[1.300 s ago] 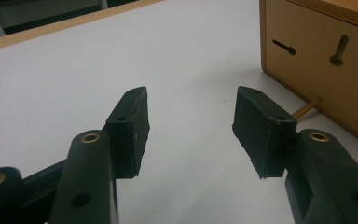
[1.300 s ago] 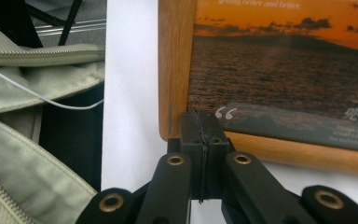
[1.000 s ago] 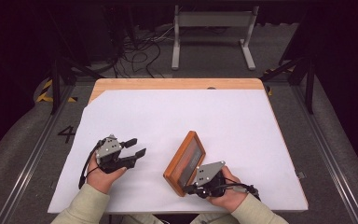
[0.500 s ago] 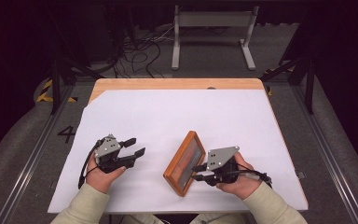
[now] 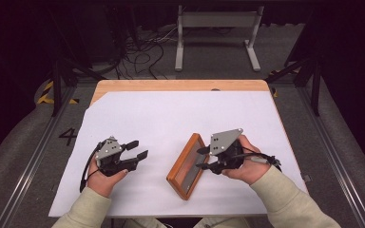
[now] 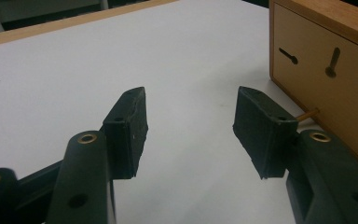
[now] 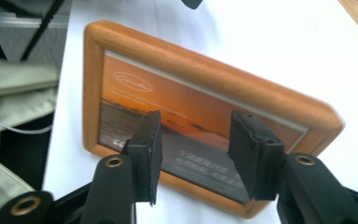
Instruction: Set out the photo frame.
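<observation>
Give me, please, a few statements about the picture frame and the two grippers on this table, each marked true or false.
1. The wooden picture frame stands propped on the white sheet. True.
2. The right gripper is clamped on the frame. False: its jaws have just been opening and stand apart, nothing between them.
3. The left gripper holds the frame's back. False: its jaws are open and empty, apart from the frame.
4. The frame's glass side faces the right gripper. True.
5. The frame's back has keyhole hanger slots. True.
</observation>
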### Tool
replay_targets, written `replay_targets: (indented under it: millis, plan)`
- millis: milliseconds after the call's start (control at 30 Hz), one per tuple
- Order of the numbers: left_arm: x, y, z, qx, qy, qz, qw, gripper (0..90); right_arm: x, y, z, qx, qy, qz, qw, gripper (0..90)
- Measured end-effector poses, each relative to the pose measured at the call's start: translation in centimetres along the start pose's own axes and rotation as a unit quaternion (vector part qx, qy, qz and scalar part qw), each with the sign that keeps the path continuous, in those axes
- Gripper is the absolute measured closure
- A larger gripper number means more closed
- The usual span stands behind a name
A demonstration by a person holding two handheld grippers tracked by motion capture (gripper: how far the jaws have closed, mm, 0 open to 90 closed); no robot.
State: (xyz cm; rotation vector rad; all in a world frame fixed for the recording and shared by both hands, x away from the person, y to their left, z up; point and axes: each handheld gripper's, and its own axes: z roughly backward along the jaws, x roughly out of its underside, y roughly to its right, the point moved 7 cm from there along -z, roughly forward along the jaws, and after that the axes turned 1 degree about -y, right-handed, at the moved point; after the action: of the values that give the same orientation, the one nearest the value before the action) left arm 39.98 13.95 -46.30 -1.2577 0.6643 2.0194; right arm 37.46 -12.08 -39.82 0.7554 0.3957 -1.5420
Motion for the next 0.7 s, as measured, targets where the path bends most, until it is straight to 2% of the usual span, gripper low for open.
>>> replay_targets:
  millis: [133,167,267,567,700]
  plan:
    - [0.2,-0.1,0.2,-0.003,-0.001,0.004,1.0,44.6,-1.4,0.5,0.1,-0.011,-0.009,0.032,0.9994,51.6]
    - [0.2,-0.1,0.2,-0.003,-0.001,0.004,1.0,44.6,-1.4,0.5,0.1,-0.011,-0.009,0.032,0.9994,51.6]
    - [0.6,-0.4,0.8,-0.011,-0.001,0.007,0.9999,44.6,-2.4,0.8,-0.4,-0.028,-0.021,0.052,0.998,44.3]
    - [1.5,-0.9,2.5,-0.034,-0.001,0.019,0.9992,44.6,-3.8,2.1,-1.8,-0.056,-0.042,0.086,0.9938,35.0]
    - [1.8,-1.0,2.9,-0.038,-0.001,0.025,0.999,44.6,-4.2,2.3,-2.2,-0.073,-0.043,0.093,0.9921,33.5]
